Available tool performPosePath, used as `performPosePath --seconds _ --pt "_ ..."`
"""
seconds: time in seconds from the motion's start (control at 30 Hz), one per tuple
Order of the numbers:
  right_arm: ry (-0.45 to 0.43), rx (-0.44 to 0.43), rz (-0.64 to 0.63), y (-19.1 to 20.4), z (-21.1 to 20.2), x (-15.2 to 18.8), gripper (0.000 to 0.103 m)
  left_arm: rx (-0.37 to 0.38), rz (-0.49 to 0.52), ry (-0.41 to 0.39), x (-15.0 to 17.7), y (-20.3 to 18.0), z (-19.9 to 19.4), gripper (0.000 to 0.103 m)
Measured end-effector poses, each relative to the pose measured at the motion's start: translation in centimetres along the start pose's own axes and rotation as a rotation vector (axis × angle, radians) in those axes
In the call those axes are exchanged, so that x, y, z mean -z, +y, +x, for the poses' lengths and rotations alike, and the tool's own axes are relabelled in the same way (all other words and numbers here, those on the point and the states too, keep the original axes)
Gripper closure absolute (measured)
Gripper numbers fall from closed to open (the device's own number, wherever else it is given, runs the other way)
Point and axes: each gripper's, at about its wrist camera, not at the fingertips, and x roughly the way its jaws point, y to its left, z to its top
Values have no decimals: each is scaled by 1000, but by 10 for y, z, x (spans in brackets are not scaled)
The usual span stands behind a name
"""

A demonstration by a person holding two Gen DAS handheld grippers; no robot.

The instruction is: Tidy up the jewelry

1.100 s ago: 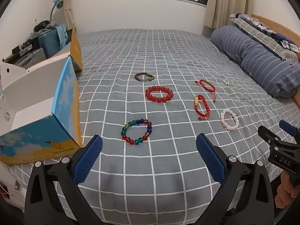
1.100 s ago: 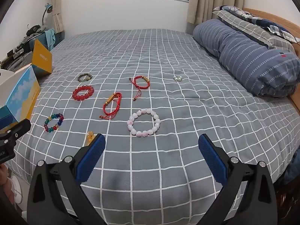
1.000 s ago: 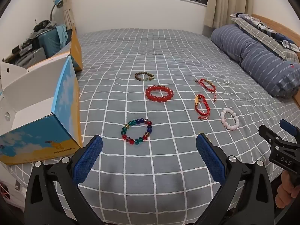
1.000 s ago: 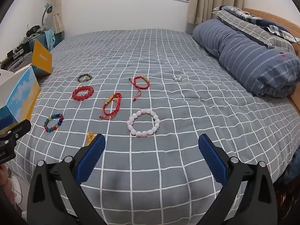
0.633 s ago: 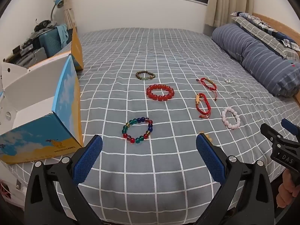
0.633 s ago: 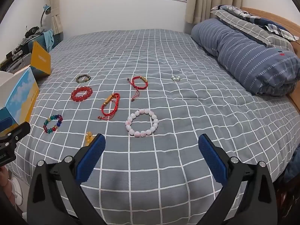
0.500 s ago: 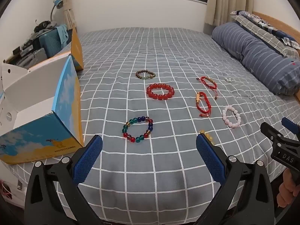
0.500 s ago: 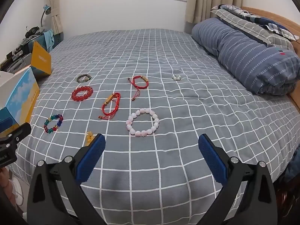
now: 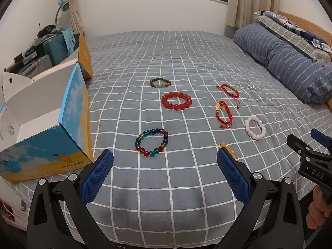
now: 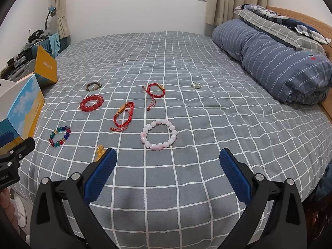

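Observation:
Several bracelets lie on a grey checked bed. A multicolour bead bracelet (image 9: 152,142) lies just ahead of my open, empty left gripper (image 9: 165,171). Beyond it lie a red bead bracelet (image 9: 176,101), a brown bead bracelet (image 9: 160,82) and two red cord bracelets (image 9: 223,114) (image 9: 228,89). A pink bead bracelet (image 10: 159,134) lies ahead of my open, empty right gripper (image 10: 167,171). A small amber piece (image 10: 99,149) sits by the right gripper's left finger. A small silver piece (image 10: 195,84) lies farther back.
An open blue and yellow cardboard box (image 9: 44,122) stands at the bed's left edge. A rolled striped duvet (image 10: 276,62) and pillows lie along the right side. A cluttered desk with a lamp (image 9: 62,4) stands beyond the box.
Both grippers have drifted slightly; the jewelry sits a little higher in both views. Nothing was picked up, and both stay open.

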Motion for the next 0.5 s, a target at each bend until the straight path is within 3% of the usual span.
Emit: performPosePath --seconds 0.5 --pt "-16 -7 3 0 -6 -1 8 13 18 -5 1 -5 -4 5"
